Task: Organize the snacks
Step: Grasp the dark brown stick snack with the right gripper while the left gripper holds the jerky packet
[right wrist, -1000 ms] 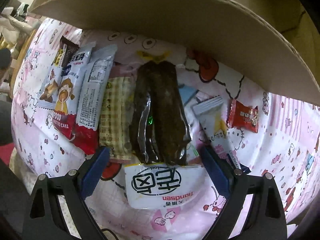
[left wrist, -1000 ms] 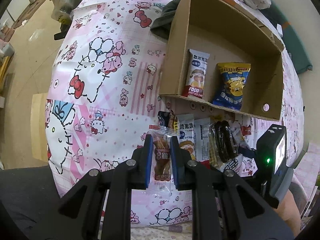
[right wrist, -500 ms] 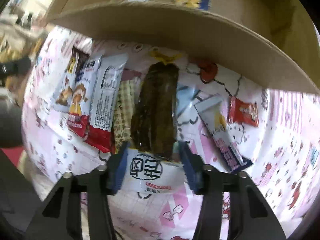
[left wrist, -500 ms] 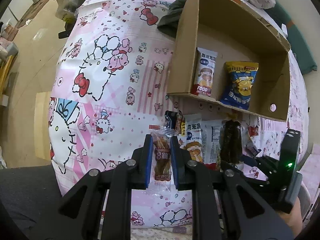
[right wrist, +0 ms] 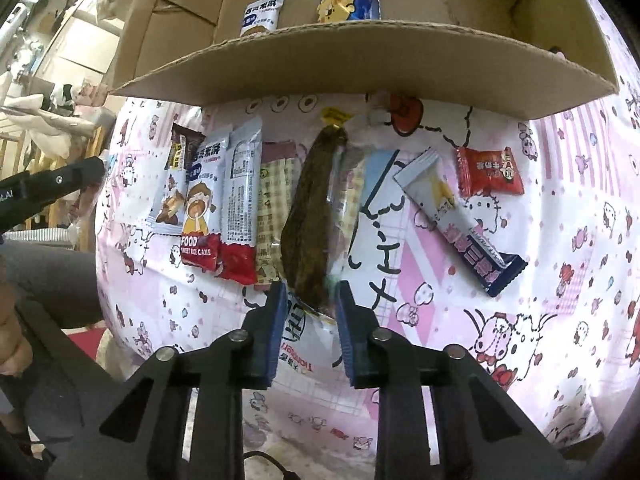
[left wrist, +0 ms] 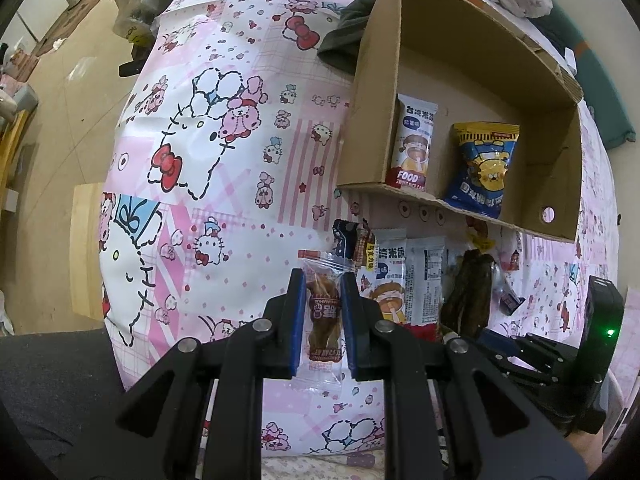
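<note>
My left gripper point(left wrist: 323, 320) is shut on a clear-wrapped brown snack point(left wrist: 325, 316), held above the pink cartoon tablecloth. My right gripper point(right wrist: 309, 320) is shut on the lower end of a long dark brown snack pack point(right wrist: 310, 216), lifted and tilted over the row of snacks; it also shows in the left wrist view point(left wrist: 468, 300). A cardboard box point(left wrist: 368, 80) lies open in front, holding a white rice cake bar point(left wrist: 414, 144) and a blue and yellow bag point(left wrist: 482, 168). Loose snacks lie before the box: rice cake bars point(right wrist: 200, 212), a red packet point(right wrist: 490, 172), a blue and white stick point(right wrist: 460, 224).
The box's front flap point(right wrist: 360, 68) overhangs the snack row. A dark cloth point(left wrist: 344, 36) lies left of the box. The table's left edge drops to a tan floor point(left wrist: 52, 92). A white packet point(right wrist: 296, 344) lies under the right gripper.
My right gripper has closed on the dark snack pack and lifted it off the row, turning it edge-on. The left gripper still holds its snack, with the view shifted slightly.
</note>
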`<action>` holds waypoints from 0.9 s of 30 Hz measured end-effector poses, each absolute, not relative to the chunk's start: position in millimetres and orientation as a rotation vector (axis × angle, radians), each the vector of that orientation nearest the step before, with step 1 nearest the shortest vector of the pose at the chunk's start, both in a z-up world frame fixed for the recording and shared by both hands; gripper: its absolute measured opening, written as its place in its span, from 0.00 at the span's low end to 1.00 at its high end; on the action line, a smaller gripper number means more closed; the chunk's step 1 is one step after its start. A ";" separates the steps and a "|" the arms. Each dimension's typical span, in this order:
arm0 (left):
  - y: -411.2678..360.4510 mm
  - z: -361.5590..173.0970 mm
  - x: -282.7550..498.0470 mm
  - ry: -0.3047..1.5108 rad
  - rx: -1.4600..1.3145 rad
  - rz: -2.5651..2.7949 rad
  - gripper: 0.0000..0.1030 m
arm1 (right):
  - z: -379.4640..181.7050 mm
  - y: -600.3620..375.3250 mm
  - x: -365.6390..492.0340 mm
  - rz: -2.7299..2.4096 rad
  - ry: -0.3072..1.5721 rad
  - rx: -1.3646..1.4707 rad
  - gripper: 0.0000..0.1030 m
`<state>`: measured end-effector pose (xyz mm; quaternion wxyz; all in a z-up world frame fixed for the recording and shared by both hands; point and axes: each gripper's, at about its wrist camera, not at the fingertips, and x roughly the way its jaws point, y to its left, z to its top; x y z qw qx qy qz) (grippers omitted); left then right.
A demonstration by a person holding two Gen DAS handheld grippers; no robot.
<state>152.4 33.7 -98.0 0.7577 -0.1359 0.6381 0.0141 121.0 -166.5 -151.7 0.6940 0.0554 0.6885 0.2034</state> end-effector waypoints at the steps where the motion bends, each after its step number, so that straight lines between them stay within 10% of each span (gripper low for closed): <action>1: 33.8 -98.0 152.3 1.390 -0.296 0.031 0.14 | -150.4 -168.4 121.4 0.456 1.537 0.139 0.19; 27: 30.5 -99.0 148.7 1.381 -0.255 0.045 0.14 | -137.0 -184.1 87.6 0.378 1.478 0.330 0.13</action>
